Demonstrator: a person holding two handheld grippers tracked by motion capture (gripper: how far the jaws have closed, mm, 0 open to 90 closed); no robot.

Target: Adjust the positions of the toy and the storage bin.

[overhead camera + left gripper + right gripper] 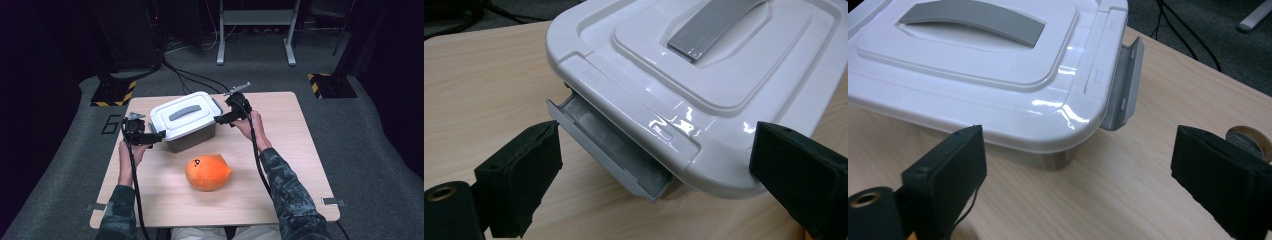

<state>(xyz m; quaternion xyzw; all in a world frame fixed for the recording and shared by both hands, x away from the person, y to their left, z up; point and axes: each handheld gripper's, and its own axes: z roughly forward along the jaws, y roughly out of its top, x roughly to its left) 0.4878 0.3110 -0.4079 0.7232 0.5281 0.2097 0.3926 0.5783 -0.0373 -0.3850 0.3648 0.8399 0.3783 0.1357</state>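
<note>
A storage box with a white lid [185, 117] and a grey handle [184, 112] stands at the back middle of the wooden table [295, 150]. My left gripper [156, 136] is at the box's left end. In the left gripper view it [656, 150] is open, and the grey latch [614, 150] hangs flipped outward between the jaws, untouched. My right gripper [221, 120] is at the box's right end. In the right gripper view it [1078, 155] is open, level with the lid's corner [1068, 117]. The grey latch [1123, 90] there also stands flipped out.
An orange plush toy [208, 172] lies in front of the box, between my forearms. A small round disc [1245, 139] sits in the tabletop behind the right jaw. Black cables [190, 77] run off the table's back edge. Hazard-striped stand bases [114, 92] [330, 85] sit on the floor.
</note>
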